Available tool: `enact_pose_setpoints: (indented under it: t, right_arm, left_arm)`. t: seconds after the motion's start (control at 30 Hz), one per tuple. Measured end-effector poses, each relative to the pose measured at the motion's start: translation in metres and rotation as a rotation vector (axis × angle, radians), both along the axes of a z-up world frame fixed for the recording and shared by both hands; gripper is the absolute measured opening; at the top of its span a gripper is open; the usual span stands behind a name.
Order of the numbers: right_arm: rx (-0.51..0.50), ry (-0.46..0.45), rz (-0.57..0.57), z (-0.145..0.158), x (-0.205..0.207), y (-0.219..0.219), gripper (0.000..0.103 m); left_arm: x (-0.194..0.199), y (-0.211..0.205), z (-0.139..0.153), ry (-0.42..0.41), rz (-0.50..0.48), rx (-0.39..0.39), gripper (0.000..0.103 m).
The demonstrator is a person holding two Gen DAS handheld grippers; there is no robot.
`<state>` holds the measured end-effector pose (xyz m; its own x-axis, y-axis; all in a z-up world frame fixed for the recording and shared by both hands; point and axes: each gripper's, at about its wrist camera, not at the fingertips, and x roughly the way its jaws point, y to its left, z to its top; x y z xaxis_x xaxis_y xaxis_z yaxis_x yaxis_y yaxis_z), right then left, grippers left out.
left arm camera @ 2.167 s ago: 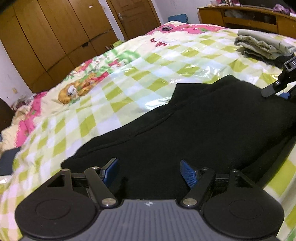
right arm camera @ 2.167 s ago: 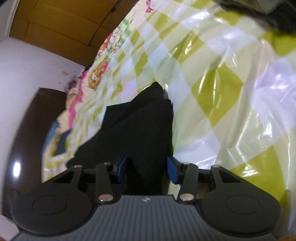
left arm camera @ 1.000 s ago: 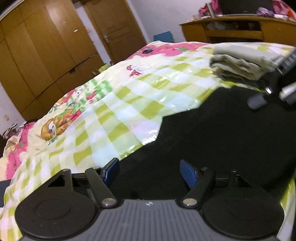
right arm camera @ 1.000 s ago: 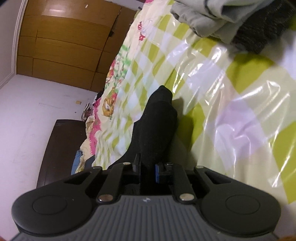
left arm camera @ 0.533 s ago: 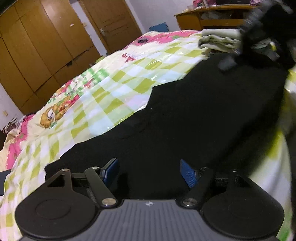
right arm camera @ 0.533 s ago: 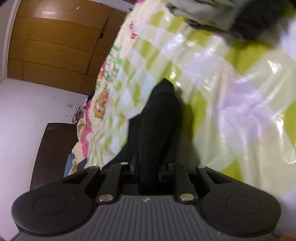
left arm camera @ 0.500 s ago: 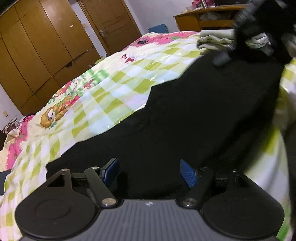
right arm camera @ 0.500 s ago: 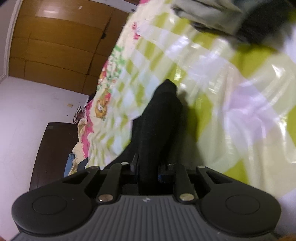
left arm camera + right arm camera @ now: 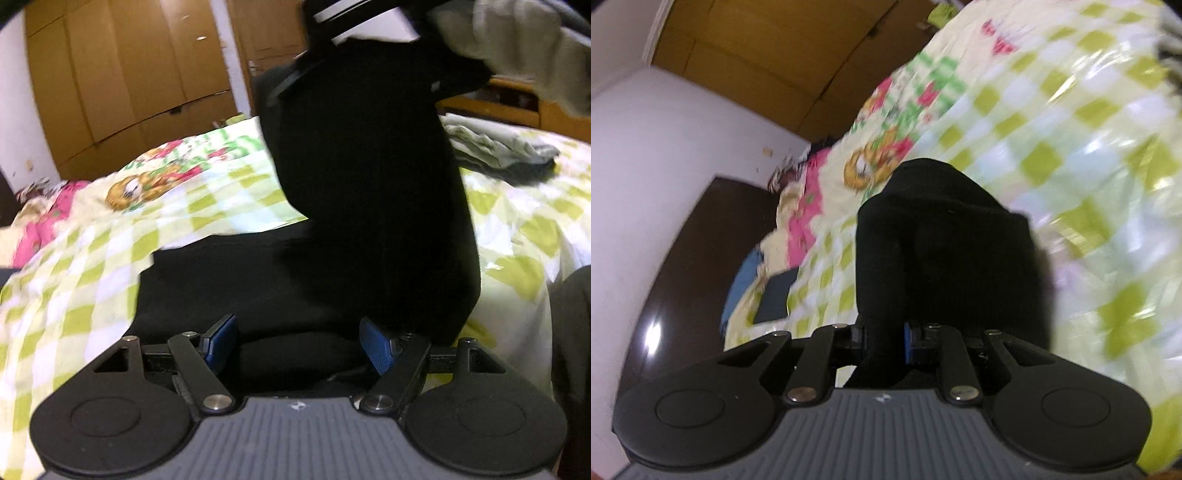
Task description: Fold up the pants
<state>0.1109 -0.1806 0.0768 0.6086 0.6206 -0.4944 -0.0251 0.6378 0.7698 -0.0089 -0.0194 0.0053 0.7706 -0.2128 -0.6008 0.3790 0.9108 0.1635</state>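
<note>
Now that the right gripper (image 9: 884, 341), jaws clamped on the black pants (image 9: 369, 184), has hoisted one end off the bed (image 9: 92, 277), the fold begins; the left gripper (image 9: 297, 341) hovers, jaws apart.

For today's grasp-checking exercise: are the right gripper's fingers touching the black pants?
Touching. The right wrist view shows the right gripper with its fingers closed onto a bunched fold of the black pants, no gap visible.

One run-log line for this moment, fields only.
stage: folding black pants | right tongs: shut on pants, lifted above checked bedspread | left tongs: open, pants between, not pinched
</note>
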Motion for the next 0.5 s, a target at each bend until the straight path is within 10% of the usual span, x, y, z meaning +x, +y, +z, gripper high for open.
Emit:
enact_pose_setpoints:
  t: [0.37, 0.5]
  right_arm:
    - [-0.044, 0.147, 0.106, -0.048, 0.029, 0.121, 0.028]
    - [-0.116, 0.060, 0.122, -0.026, 0.024, 0.125, 0.028]
  left_arm:
    - [-0.007, 0.044, 0.000, 0.046, 0.055, -0.141, 0.086]
    - [-0.011, 0.049, 0.004, 0.030, 0.066, -0.168, 0.086]
